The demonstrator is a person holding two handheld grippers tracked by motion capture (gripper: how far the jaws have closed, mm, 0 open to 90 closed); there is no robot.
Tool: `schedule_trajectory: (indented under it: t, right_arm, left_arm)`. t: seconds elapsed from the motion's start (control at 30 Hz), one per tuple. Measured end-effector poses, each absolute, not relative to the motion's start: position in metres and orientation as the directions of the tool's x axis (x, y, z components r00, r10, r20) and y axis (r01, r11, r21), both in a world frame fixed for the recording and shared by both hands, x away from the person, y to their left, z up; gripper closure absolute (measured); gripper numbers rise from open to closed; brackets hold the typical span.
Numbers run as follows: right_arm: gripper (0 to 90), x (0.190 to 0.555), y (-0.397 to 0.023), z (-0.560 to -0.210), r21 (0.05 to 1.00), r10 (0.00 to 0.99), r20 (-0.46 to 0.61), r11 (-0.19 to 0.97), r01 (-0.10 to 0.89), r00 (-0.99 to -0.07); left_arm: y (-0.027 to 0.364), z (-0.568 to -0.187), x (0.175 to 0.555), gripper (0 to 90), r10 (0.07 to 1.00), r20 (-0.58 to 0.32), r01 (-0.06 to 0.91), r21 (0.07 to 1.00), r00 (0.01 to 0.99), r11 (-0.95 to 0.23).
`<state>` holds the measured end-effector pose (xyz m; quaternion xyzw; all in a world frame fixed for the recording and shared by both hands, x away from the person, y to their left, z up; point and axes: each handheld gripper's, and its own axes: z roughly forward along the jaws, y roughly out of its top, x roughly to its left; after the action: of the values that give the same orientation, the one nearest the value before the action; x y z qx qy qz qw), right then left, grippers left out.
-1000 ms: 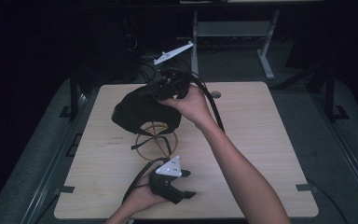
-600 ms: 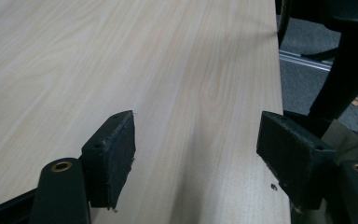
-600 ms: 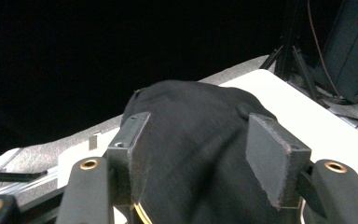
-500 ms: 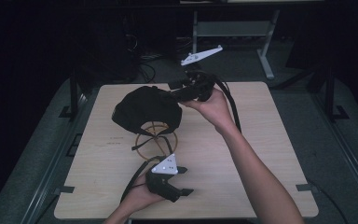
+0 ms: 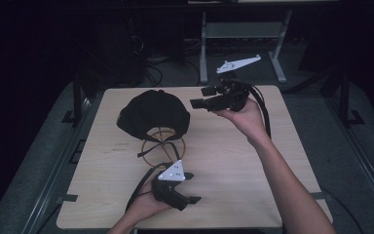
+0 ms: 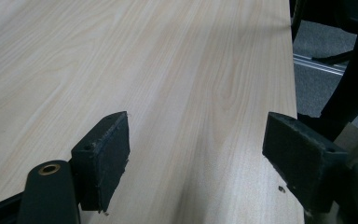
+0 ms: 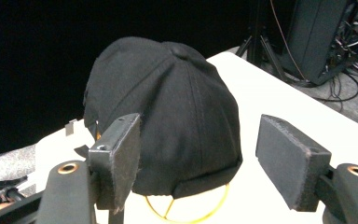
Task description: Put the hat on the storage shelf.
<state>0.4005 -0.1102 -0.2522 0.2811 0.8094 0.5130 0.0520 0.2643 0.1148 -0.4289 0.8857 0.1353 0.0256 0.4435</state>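
- A light wooden desk (image 5: 233, 161) stands over a dark floor, with cables and a metal stand behind its far edge.
- A black cap (image 5: 153, 113) sits on a yellow wire stand (image 5: 161, 146) in the far-left part of the desk, nearer the far edge than the near one. The stand's rings show below the cap's near rim.
- In the right gripper view the cap (image 7: 168, 112) fills the middle, crown up, with the yellow wire (image 7: 186, 212) curving out beneath its lower edge.
- The right gripper (image 5: 202, 97) is held above the desk near the far edge, right of the cap and apart from it, its jaws pointing left toward the cap. Its jaws are spread wide, with nothing between them; the cap lies beyond the pads (image 7: 121, 158), not in their reach.
- The right hand (image 5: 243, 114) cups this gripper from below, and a black cable loops down past the wrist.
- The left gripper (image 5: 191, 187) is low over the near edge, roughly mid-desk, pointing right. Its grey three-cornered plate (image 5: 172, 172) faces up.
- Its jaws are also spread, with bare wood grain between the pads (image 6: 105, 163). Whether the lower jaw touches the desk is hard to tell from above.
- The left hand (image 5: 146, 204) grips it from the near side.
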Motion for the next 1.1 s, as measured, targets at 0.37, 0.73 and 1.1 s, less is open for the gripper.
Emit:
schedule_trajectory:
  t: [0.37,0.73,1.1]
  right_arm:
    - [28.5,0.396,-0.132,-0.262,0.852,0.532,0.213,0.309,0.422,-0.819]
    - [27.5,0.389,-0.145,-0.269,0.848,0.547,0.212,0.310,0.431,-0.810]
    - [26.8,0.385,-0.161,-0.276,0.840,0.565,0.219,0.305,0.448,-0.796]
  left_arm:
    - [0.117,-0.428,0.265,22.5,0.270,-0.071,0.219,0.793,0.960,-0.568]
    - [0.118,-0.428,0.266,22.4,0.277,-0.074,0.224,0.797,0.958,-0.561]
    - [0.119,-0.428,0.266,22.5,0.281,-0.073,0.226,0.795,0.957,-0.563]
